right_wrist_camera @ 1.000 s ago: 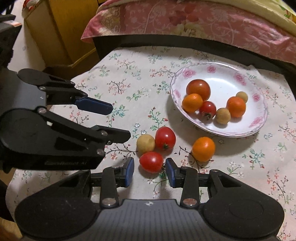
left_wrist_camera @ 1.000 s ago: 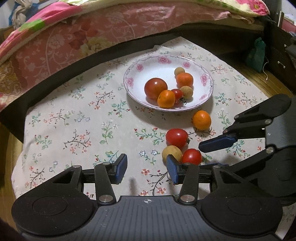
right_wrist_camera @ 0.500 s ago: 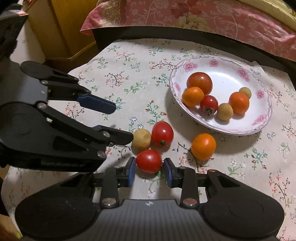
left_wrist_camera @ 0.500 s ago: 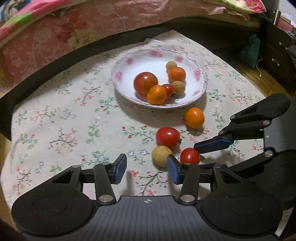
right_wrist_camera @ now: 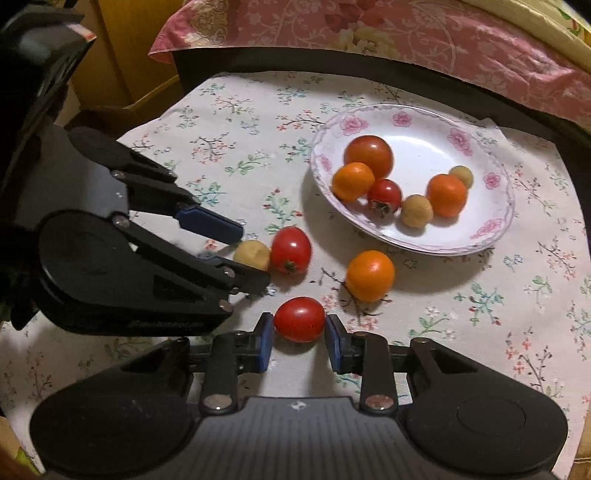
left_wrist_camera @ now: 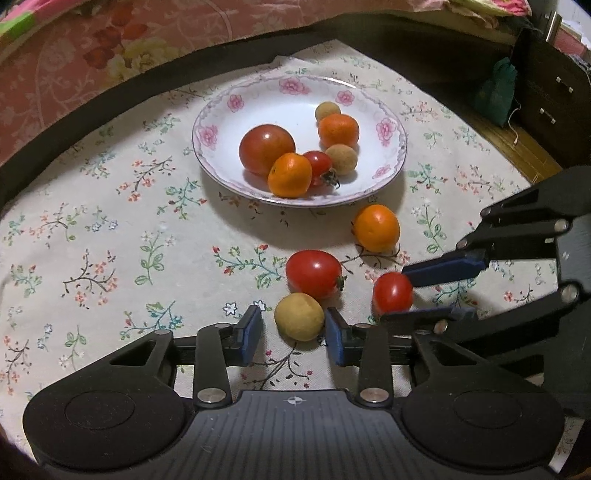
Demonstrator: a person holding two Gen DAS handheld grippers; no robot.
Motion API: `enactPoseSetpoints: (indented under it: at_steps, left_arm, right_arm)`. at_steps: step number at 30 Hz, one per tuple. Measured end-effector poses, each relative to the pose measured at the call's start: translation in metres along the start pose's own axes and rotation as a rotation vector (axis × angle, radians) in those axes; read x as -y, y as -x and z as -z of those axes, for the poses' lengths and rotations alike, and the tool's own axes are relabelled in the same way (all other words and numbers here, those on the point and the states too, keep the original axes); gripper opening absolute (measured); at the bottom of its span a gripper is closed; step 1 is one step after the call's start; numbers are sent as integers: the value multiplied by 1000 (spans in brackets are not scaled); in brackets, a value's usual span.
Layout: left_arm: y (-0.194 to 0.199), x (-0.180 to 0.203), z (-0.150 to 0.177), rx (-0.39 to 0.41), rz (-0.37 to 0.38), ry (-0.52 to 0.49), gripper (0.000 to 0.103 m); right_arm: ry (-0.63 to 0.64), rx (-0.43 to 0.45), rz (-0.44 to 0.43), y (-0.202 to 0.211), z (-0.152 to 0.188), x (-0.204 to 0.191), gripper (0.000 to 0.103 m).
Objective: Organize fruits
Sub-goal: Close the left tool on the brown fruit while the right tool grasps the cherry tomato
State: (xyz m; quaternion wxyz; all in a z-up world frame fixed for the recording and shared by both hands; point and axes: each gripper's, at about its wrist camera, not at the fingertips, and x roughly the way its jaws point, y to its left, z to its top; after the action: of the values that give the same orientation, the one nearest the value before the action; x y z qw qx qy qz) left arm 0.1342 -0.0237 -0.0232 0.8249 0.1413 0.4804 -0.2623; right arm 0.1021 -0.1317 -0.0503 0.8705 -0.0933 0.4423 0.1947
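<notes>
Plates: one flowered plate (left_wrist_camera: 391, 122), the landmark here.
Tomatoes: four; a large one (left_wrist_camera: 266, 148) and a small one (left_wrist_camera: 318, 167) on the plate, two (left_wrist_camera: 314, 274) (left_wrist_camera: 392, 292) on the cloth in front of it.
Oranges: three; two (left_wrist_camera: 338, 130) (left_wrist_camera: 289, 175) on the plate, one (left_wrist_camera: 376, 228) just off its rim.
Small tan fruits: three; two (left_wrist_camera: 327, 109) (left_wrist_camera: 341, 158) on the plate, one (left_wrist_camera: 298, 316) in front of it.
Grippers: two, the left gripper (left_wrist_camera: 293, 328) and the right gripper (right_wrist_camera: 299, 336), both on the near side of the plate.

Both views ride low and close over the flowered cloth (left_wrist_camera: 110, 229), each looking forward and downward along its own fingers toward the bed (right_wrist_camera: 406, 33). The left wrist view faces the plate (left_wrist_camera: 221, 122) from its left-front, the right wrist view from its right-front. They share the plate, the loose fruit, and each shows the other gripper at its edge.
</notes>
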Motion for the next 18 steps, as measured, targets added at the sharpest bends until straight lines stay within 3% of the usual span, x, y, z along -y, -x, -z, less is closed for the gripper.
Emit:
enactPoseSetpoints:
  at_steps: [18]
  left_arm:
    - [1,3,0,9,-16,-5,39]
  right_arm:
    - [-49,27,10,-2,-1,11,30]
